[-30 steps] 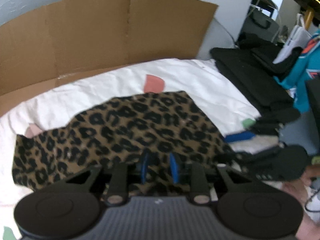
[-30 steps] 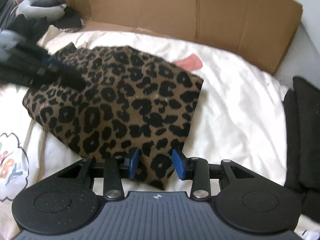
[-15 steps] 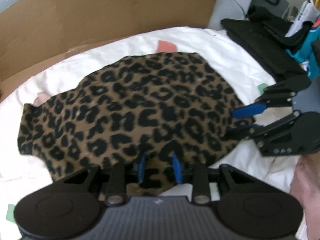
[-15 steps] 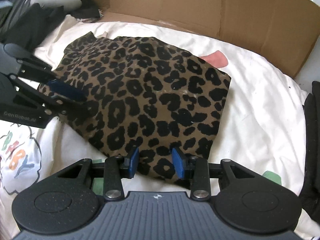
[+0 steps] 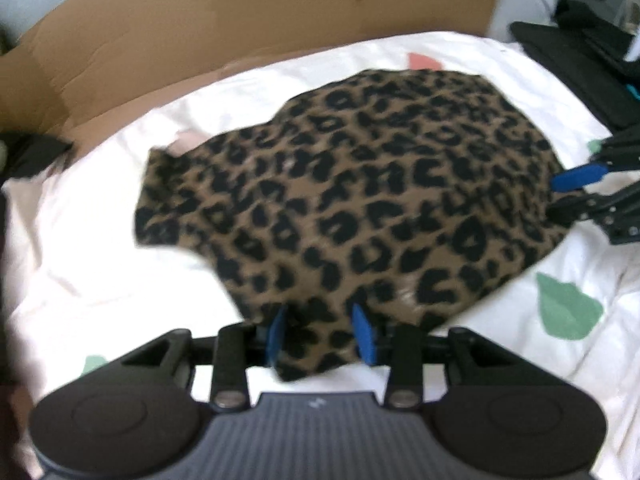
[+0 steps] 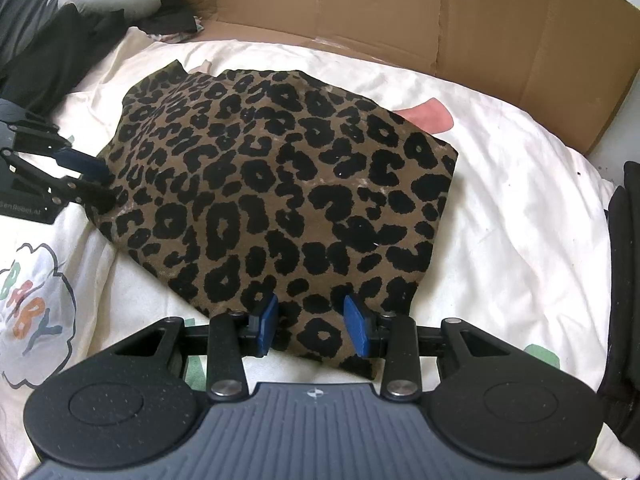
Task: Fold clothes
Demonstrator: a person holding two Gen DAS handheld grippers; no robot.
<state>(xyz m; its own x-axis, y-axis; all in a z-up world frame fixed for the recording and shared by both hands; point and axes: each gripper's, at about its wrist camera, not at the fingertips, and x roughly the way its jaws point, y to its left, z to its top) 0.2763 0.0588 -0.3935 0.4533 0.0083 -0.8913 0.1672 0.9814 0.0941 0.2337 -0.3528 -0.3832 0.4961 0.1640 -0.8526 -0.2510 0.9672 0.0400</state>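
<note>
A leopard-print garment [image 6: 280, 208] is laid folded on a white sheet [image 6: 512, 200] printed with coloured shapes, in front of a brown cardboard wall [image 6: 400, 16]. The left claw [image 5: 322, 332] is set at the garment's near left corner; its blue pads have just been opening, and the cloth lies between them with a slight gap at each side, so nothing is clamped. That view is blurred. The right claw [image 6: 312, 326] is placed at the garment's near right corner, its pads standing part-way apart with the corner of the cloth lying between them; whether they press the cloth cannot be told. A pink patch [image 6: 430, 114] of the sheet's print shows just beyond the garment's far right edge. Dark clothing [image 6: 48, 48] is heaped to the garment's far left, and a black item [image 6: 624, 280] lies well off to its right.
</note>
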